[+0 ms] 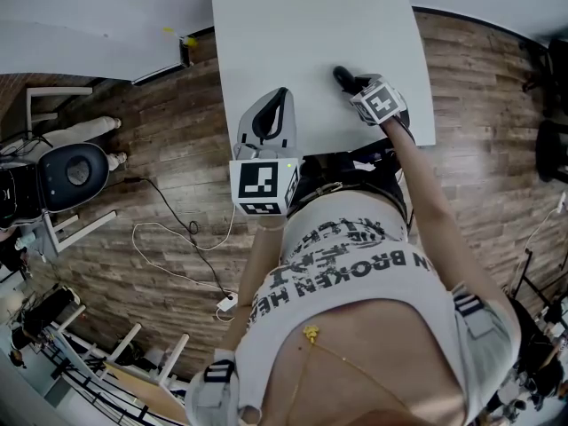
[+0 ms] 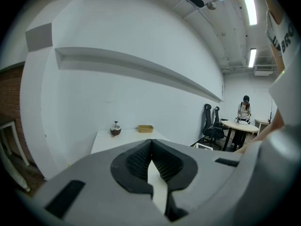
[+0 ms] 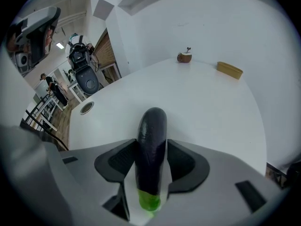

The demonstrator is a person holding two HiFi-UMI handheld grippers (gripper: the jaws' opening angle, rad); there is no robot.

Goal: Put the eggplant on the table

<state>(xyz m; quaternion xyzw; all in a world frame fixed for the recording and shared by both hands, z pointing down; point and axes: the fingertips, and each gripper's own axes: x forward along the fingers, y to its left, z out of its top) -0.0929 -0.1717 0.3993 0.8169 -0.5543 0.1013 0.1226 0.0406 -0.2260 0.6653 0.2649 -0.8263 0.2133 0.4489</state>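
- The eggplant (image 3: 151,145) is a smooth, glossy, dark purple cylinder with a rounded tip and a green stem end.
- The right hand-held gripper (image 3: 152,143) grasps it between ribbed black pads over the matte white table (image 3: 207,102). Its long axis runs 6 to 12, tip toward 12.
- The left hand-held gripper (image 2: 150,147) is clenched.

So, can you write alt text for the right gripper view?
The right hand-held gripper holds a dark eggplant, green end nearest the camera, over a white table. A brown object and a tan tray sit at its far end.
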